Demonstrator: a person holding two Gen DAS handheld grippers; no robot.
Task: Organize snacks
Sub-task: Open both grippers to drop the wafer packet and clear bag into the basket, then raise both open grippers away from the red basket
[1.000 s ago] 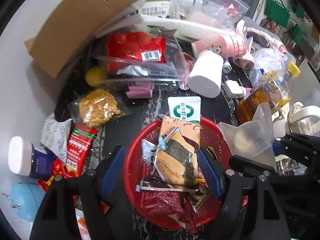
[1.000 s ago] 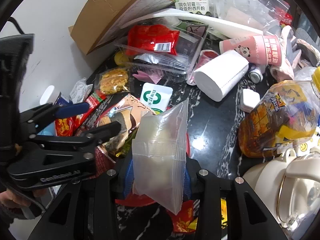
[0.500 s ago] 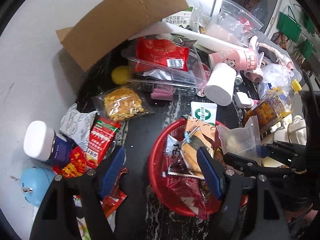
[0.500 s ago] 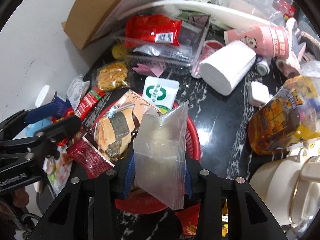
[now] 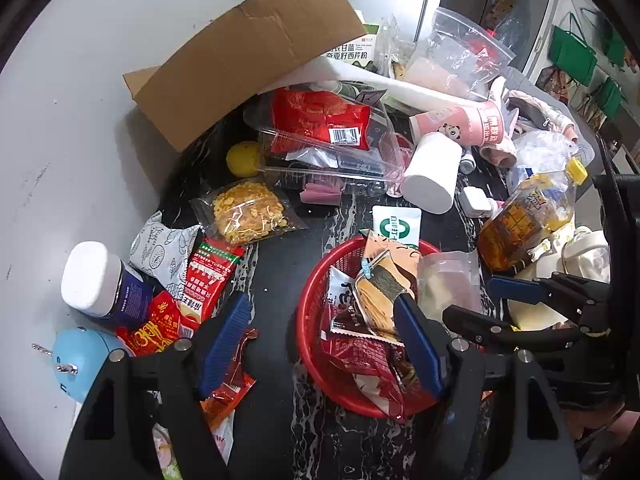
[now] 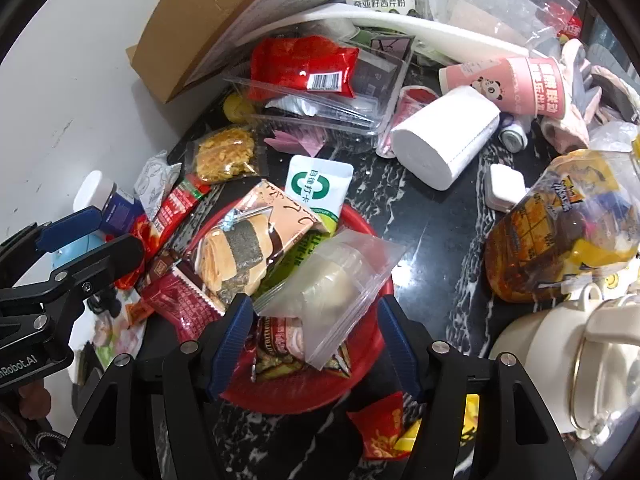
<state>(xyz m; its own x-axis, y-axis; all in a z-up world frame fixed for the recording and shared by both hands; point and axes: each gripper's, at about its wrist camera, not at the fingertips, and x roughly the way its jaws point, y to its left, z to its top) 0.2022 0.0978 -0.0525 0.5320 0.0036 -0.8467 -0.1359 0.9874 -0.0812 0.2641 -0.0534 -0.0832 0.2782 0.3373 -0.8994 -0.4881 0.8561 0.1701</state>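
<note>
Between the spread fingers of the right gripper [image 6: 316, 340], whose jaws have just been opening, the clear plastic zip bag [image 6: 336, 288] lies released on the pile in the round red plastic basket [image 6: 360, 376], long axis slanting away. Left gripper [image 5: 320, 348] hangs open and empty, nearer the loose red snack packets [image 5: 208, 280] beside the basket.

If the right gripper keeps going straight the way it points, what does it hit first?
Most likely the clear zip bag lying between its open jaws, on top of the snacks in the red basket; depth is uncertain.
</note>
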